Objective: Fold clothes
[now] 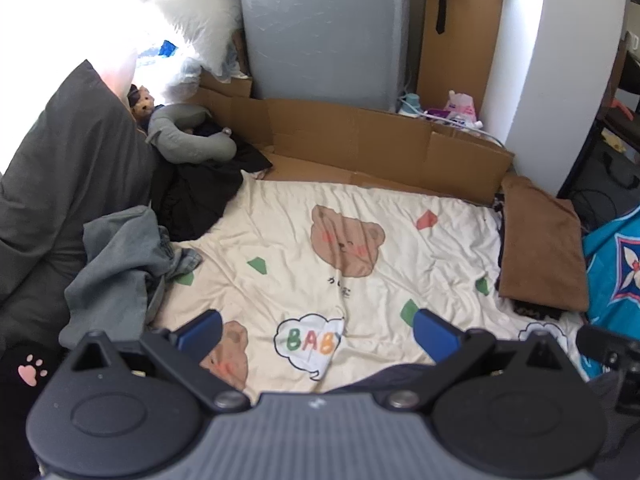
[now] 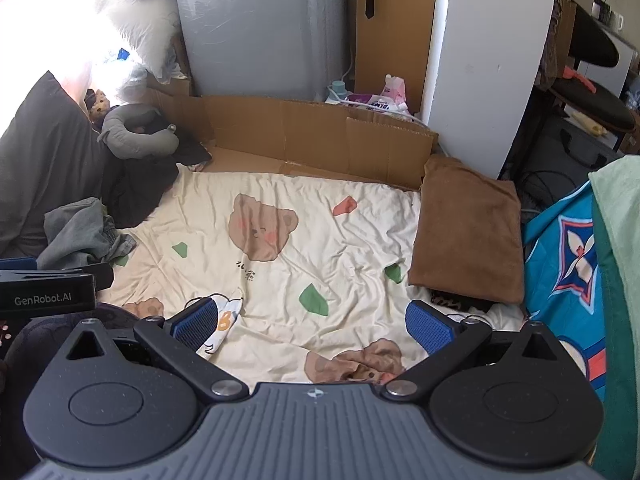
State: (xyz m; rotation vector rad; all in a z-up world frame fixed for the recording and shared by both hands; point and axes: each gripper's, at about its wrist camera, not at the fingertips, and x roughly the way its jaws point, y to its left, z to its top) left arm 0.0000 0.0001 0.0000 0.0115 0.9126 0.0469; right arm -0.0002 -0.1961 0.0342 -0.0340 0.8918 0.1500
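A crumpled grey garment [image 1: 120, 264] lay at the left edge of the bed, partly on the cream bear-print sheet [image 1: 360, 248] and against a dark grey pillow [image 1: 60, 184]. A folded brown cloth [image 2: 468, 236] rested on the sheet's right edge, on top of something dark. Black clothing [image 1: 192, 200] was heaped beyond the grey garment. The left gripper [image 1: 320, 332] and right gripper [image 2: 314, 320] both hovered above the sheet with jaws spread wide, grasping nothing. Flattened cardboard [image 2: 300, 132] stood along the bed's far side.
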